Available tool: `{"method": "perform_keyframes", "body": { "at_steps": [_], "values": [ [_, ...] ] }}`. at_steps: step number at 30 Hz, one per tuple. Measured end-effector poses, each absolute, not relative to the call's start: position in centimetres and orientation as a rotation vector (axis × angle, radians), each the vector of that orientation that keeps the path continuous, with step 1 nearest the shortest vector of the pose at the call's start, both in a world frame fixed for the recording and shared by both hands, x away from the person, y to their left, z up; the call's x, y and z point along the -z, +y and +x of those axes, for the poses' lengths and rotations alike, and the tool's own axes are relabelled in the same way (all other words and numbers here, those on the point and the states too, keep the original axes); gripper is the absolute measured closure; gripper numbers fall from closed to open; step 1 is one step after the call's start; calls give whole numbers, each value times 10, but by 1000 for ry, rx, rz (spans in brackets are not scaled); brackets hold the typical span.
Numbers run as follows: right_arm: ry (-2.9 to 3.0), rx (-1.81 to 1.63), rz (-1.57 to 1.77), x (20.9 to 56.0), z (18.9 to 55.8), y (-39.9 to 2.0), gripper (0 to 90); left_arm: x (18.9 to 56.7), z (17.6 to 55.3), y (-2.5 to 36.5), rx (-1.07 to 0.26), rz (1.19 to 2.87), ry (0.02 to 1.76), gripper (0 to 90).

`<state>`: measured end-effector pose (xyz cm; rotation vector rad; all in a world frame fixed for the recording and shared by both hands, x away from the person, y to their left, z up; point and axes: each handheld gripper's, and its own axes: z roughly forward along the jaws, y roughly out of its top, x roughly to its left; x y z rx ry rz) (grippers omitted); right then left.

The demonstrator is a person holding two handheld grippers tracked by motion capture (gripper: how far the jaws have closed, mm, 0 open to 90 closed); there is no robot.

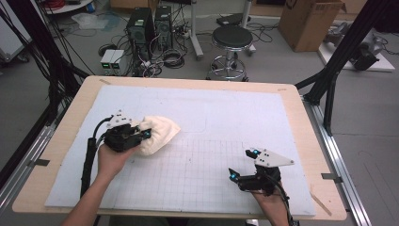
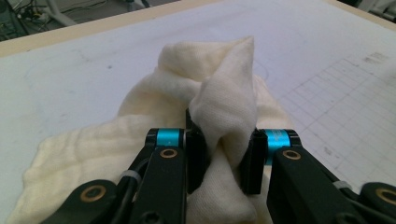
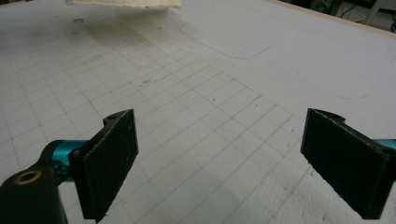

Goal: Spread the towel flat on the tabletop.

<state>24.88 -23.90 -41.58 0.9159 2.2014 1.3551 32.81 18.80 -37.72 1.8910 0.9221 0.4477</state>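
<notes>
A crumpled cream cloth (image 1: 159,134) lies on the white mat (image 1: 226,113) at the left. My left gripper (image 1: 141,134) is shut on a raised fold of the cloth (image 2: 224,112); in the left gripper view both pads pinch that fold, which stands up between the jaws. My right gripper (image 1: 242,165) hovers low over the gridded part of the mat at the front right, open, with nothing between its pads (image 3: 109,161). The cloth's edge (image 3: 123,3) shows at the top of the right gripper view.
The mat covers a wooden table (image 1: 61,136). Behind the table stand a round stool (image 1: 231,40), computer towers (image 1: 150,28) with cables, and a cardboard box (image 1: 310,21). Black frame posts (image 1: 339,56) rise at the right.
</notes>
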Motion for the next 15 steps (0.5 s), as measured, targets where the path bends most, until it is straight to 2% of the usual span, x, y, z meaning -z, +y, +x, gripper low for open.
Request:
{"method": "perform_keyframes", "body": {
  "at_steps": [15],
  "values": [
    [2179,-1370,923,414,248,-243,104,380,315,133,-358,1930,807,761]
  ]
}}
